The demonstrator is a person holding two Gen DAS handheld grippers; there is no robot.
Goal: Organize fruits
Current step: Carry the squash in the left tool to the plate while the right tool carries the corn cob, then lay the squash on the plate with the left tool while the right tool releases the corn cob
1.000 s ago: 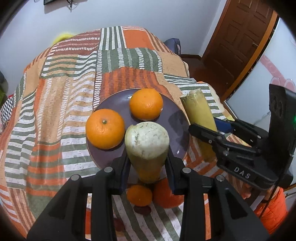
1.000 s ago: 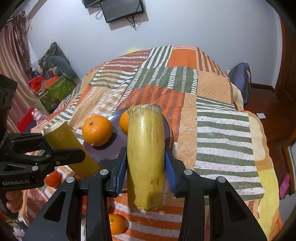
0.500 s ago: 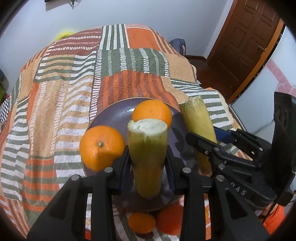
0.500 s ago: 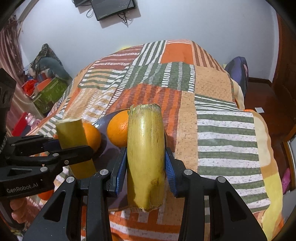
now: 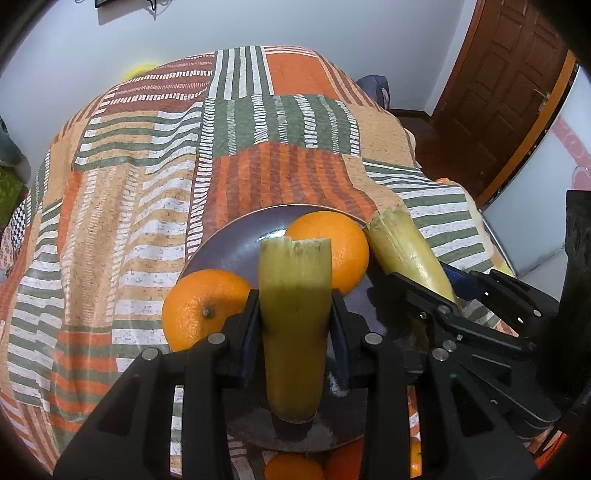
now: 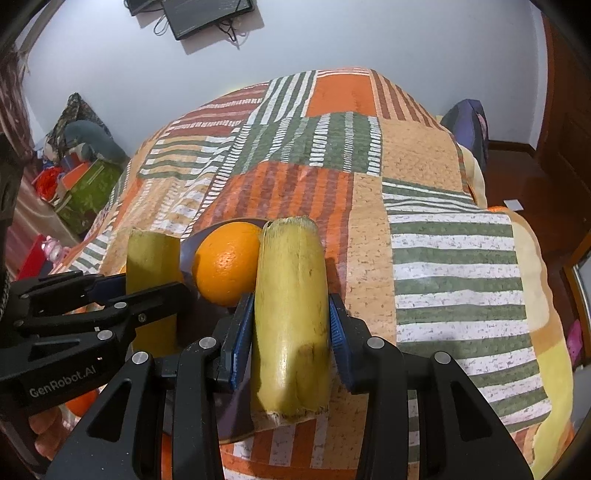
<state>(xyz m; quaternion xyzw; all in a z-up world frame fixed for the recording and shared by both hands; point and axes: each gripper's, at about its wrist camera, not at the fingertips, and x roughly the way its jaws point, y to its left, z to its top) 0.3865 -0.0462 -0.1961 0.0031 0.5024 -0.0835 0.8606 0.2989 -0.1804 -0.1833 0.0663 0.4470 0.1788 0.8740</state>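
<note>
1. The only readable writing is "GenRobot.AI", printed in pale letters on the black side of the left gripper [image 6: 147, 295] as the right wrist view shows it.
2. The one container is a dark purple plate [image 5: 236, 240] lying on a patchwork bedspread [image 5: 147, 184] of orange, green and white stripes.
3. On the plate sit 2 oranges: the near orange [image 5: 203, 306], stem end facing the camera, at the plate's left rim, and the far orange [image 5: 328, 251] behind it toward the middle.
4. The left gripper [image 5: 295, 332] is clenched on a yellow-green cut stalk piece [image 5: 293, 325], its blue pads pressed on both sides. The piece stands nearly upright over the plate, its lower end just above or on the plate's front; I cannot tell which.
5. The right gripper [image 6: 291, 332] is clenched on a second, paler yellow stalk piece [image 6: 290, 317] with a ragged cut top. It hangs at the plate's right edge, just beside the far orange.
6. More orange fruit [image 5: 293, 467] lies on the bedspread below the plate's front rim, partly hidden by the gripper.
7. A dark screen [image 6: 207, 14] with dangling cables hangs on the white wall.
</note>
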